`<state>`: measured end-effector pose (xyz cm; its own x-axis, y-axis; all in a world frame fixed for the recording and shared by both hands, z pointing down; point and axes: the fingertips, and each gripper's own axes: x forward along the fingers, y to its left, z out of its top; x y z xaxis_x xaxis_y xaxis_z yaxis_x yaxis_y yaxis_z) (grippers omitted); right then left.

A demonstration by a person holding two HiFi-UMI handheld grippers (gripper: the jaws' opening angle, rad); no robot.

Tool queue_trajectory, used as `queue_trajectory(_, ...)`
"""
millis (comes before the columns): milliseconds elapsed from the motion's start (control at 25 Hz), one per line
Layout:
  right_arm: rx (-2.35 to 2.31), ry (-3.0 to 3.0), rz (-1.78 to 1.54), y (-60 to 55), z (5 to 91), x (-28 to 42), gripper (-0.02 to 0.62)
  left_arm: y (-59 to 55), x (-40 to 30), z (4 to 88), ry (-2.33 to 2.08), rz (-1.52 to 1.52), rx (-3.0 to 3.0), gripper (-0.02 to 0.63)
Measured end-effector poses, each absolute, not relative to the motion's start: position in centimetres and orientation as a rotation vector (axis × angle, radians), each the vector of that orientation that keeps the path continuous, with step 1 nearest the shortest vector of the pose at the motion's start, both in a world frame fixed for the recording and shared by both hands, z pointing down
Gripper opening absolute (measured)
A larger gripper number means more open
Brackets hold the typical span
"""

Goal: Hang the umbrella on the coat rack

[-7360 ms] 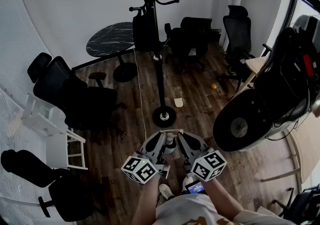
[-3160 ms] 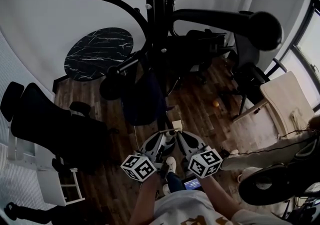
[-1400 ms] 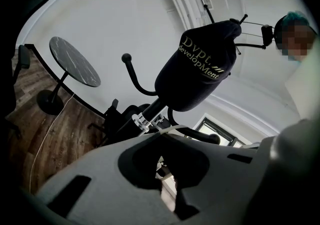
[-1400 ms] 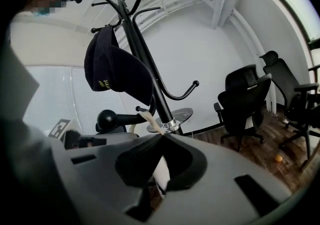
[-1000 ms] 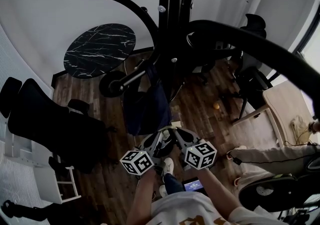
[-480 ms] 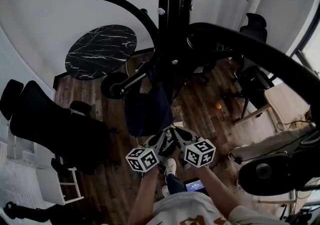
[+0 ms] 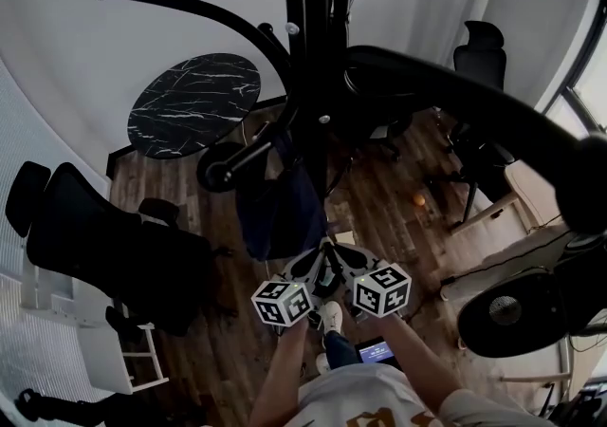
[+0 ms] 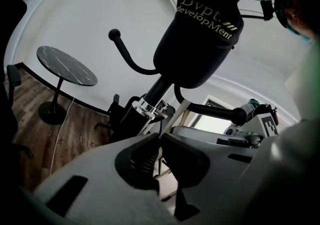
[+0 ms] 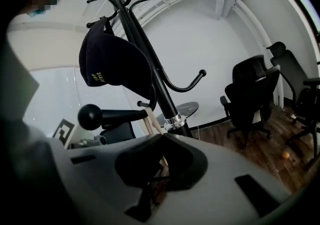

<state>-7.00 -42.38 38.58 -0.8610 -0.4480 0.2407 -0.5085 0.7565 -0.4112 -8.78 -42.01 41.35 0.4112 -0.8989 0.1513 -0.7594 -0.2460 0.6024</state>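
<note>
The black coat rack pole (image 7: 318, 83) rises straight in front of me, with curved hook arms (image 7: 190, 9) spreading out overhead. A black cap (image 8: 205, 34) with pale lettering hangs on an upper hook, also seen in the right gripper view (image 9: 112, 61). A dark blue bag (image 7: 280, 212) hangs lower on the pole. I see no umbrella in any view. My left gripper (image 7: 311, 267) and right gripper (image 7: 343, 262) are held side by side just in front of the pole's lower part, both shut with nothing visible between the jaws.
A round black marble table (image 7: 194, 102) stands behind the rack at the left. Black office chairs sit at the left (image 7: 104, 254) and far right (image 7: 479, 46). A thick hook arm (image 7: 474, 112) crosses close overhead. A small orange ball (image 7: 418, 198) lies on the wooden floor.
Over seven seconds I have come right up to the rack. In the last second both shut grippers drifted slightly right and toward the pole, still side by side.
</note>
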Motion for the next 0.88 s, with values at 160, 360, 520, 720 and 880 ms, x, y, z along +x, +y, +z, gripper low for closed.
queue_trajectory(160, 0.741, -2.815, 0.752, -42.3, 38.5, -7.0, 0.014, -41.8, -8.8, 41.2, -1.437, -0.286, 2.056, 0.02)
queue_trajectory(360, 0.697, -2.792, 0.738, -41.3, 39.0, -6.7, 0.021, -41.0, -8.9, 40.3, -1.513, -0.202, 2.134, 0.021)
queue_trajectory(520, 0.704, -2.751, 0.667, -39.8, 39.6, -5.8, 0.018, -40.2, -8.3, 39.3, -1.545, -0.121, 2.199, 0.023)
queue_trajectory(720, 0.755, -2.805, 0.639, -37.6, 37.8, -4.7, 0.012, -37.4, -8.0, 37.9, -1.629, -0.132, 2.212, 0.021)
queue_trajectory(880, 0.741, -2.829, 0.63, -34.9, 36.6, -3.8, 0.012, -34.5, -7.8, 36.6, -1.666, -0.171, 2.21, 0.02)
